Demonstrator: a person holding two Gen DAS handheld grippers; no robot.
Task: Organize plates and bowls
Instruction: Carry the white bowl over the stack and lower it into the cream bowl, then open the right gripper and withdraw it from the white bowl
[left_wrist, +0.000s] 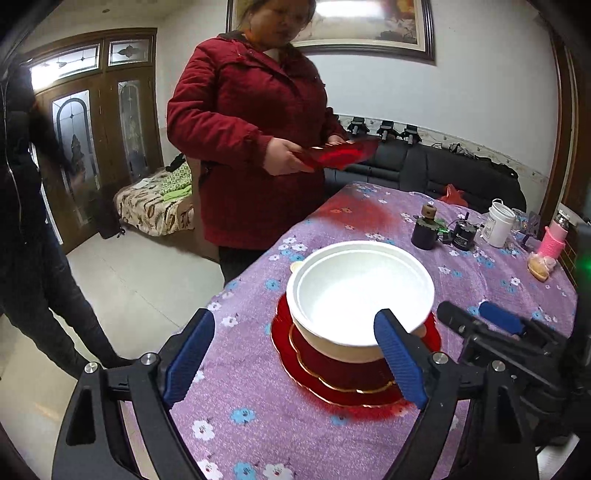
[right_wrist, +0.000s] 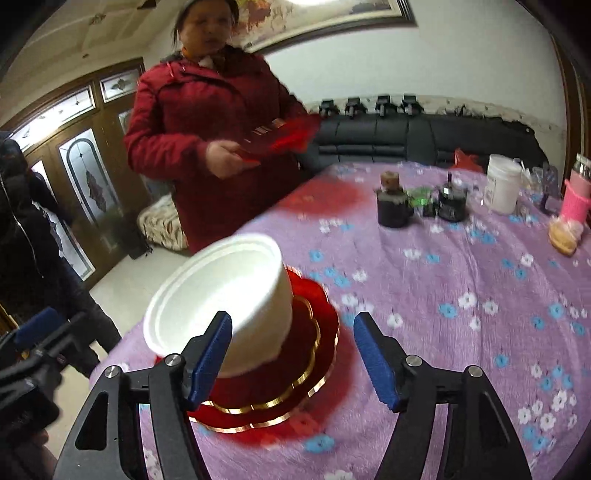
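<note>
The white bowl (left_wrist: 360, 295) is set on a stack of red plates (left_wrist: 347, 384) near the edge of the surface (left_wrist: 461, 295). Both the left tongs (left_wrist: 291, 358) and the right tongs (right_wrist: 291, 363) are spread wide and nothing is held. The bowl looks light and tall — it could be tipped or slid off the glossy plates if it were clipped by a blue finger (left_wrist: 397, 358) close at its rim. Another red plate (left_wrist: 341, 155) is held by a person in a red coat (left_wrist: 236, 122); a collision over the stack is possible.
</note>
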